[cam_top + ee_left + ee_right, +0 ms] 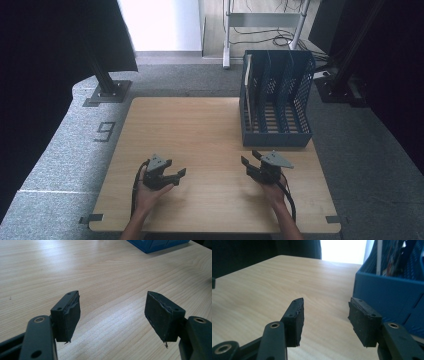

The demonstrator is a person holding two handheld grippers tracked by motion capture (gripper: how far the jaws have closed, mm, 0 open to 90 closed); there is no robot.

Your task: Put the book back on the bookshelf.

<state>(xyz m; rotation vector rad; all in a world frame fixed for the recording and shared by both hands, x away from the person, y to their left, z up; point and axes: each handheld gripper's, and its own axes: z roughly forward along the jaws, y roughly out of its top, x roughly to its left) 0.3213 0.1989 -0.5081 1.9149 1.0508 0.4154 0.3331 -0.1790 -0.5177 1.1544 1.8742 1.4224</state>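
Resting low over the near part of the wooden table, both hand-held grippers are empty, so the work looks to be at its very start or between steps. The left gripper, at near left, has its jaws spread wide with only bare tabletop between the pads, as the left gripper view shows. The right gripper, at near right, has its jaws parted more narrowly and also grips nothing; in the right gripper view its pads point toward the front wall of the blue file organizer. That organizer stands upright on the far right part of the table, just beyond the right gripper and apart from it, with a pale sheet or folder in its leftmost slot. Judging by this, the organizer is the thing being approached. The next move probably calls for the right gripper to advance and rise toward the organizer's rim or contents, while the left waits or steadies.
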